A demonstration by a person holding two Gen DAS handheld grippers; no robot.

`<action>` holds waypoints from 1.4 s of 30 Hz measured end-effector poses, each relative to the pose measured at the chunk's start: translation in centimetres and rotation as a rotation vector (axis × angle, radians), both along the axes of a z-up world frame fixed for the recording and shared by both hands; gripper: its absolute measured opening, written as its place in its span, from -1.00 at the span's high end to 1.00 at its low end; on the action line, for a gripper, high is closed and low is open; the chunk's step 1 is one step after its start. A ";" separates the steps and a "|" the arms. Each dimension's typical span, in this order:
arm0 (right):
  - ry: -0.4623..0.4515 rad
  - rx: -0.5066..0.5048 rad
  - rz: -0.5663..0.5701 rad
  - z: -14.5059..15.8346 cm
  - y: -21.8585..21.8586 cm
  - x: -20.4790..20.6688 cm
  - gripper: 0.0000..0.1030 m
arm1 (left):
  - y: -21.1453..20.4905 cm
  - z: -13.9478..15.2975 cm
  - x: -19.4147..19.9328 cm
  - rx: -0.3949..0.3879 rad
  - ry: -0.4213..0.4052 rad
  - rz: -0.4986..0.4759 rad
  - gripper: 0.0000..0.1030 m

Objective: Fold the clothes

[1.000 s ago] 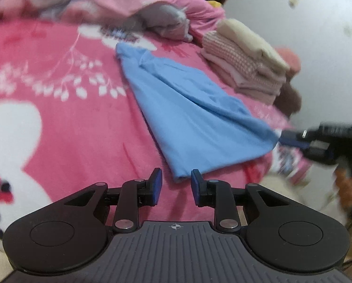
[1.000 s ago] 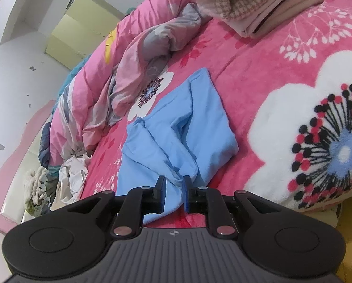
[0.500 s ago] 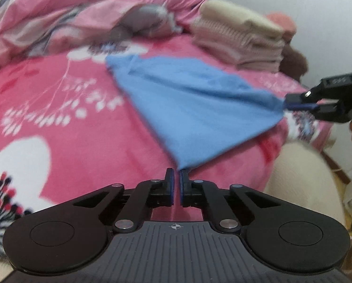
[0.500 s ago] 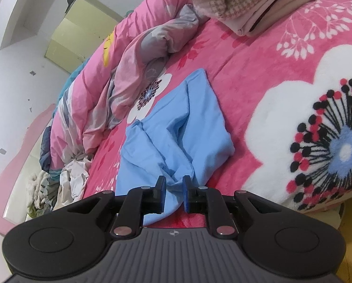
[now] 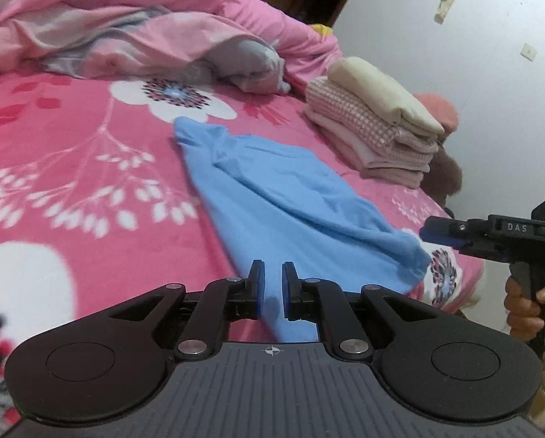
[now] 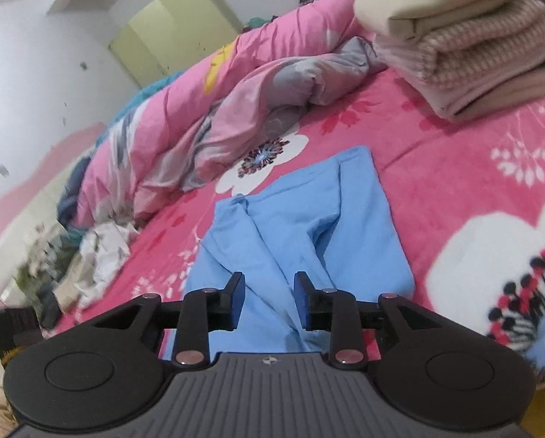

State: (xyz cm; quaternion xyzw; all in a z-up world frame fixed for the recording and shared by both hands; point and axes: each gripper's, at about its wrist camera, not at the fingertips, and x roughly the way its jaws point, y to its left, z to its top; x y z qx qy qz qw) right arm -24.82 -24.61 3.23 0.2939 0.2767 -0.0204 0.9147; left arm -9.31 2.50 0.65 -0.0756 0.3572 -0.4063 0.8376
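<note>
Left wrist view: the left gripper [image 5: 271,284] hangs over the near corner of a blue garment [image 5: 290,197], its jaws a narrow slot apart after a small reopening; blue cloth shows in the slot, but whether the pads pinch it cannot be told. The garment lies partly folded on the pink floral blanket [image 5: 71,168], tapering from a wide near hem to a narrow far end, a shape suggesting a lengthwise fold has been laid. At the right edge the right gripper [image 5: 427,233], gripped by a hand [image 5: 524,310], points at the garment's right corner, just beside it and apparently clear of it. Right wrist view: the right gripper [image 6: 269,294] stands released, its jaws having just widened, with the garment [image 6: 349,219] passing beneath the gap and neither pad pressing on it; the corner has probably been let go so the fold can settle. A stack of folded clothes [image 6: 473,40] rests farther up the bed, likely the destination, beside a rumpled quilt [image 6: 206,116].
</note>
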 end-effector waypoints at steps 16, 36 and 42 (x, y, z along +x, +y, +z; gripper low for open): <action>0.067 -0.084 0.010 -0.6 -5.5 12.2 0.42 | -4.9 -2.5 5.7 -0.056 0.028 -0.041 0.82; 0.030 0.084 -0.047 -2.5 -6.4 -1.7 0.29 | -3.5 -1.4 4.0 -0.020 0.010 0.046 0.47; 0.011 0.213 -0.138 -5.1 -9.6 -2.8 0.30 | -3.7 -1.6 3.3 0.019 0.015 0.084 0.46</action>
